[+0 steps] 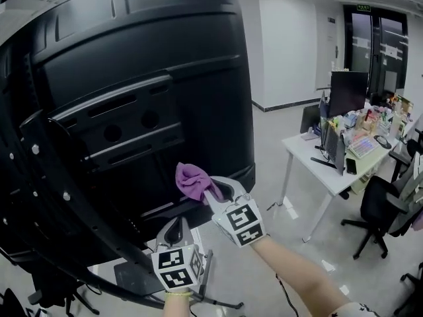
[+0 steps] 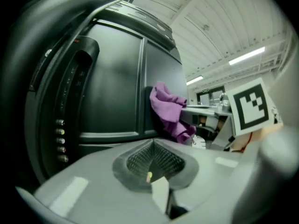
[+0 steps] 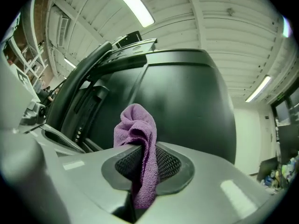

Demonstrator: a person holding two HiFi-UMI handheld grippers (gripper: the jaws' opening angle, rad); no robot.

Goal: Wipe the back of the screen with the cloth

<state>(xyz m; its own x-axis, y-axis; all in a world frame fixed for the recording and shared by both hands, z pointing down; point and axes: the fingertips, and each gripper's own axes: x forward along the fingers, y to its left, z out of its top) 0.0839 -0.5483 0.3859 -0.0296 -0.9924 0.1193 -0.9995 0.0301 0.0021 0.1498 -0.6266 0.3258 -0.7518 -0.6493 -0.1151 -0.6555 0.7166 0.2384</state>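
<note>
Two jaws of the right gripper [image 3: 140,168] are clenched on the purple cloth [image 3: 137,125], held up at the lower middle of the screen back [image 1: 165,78]; the left gripper [image 2: 154,166] is closed, empty. Most wiping is judged left.

Cluttered desk [image 1: 305,149] w/ office chair [image 1: 378,207]
</note>
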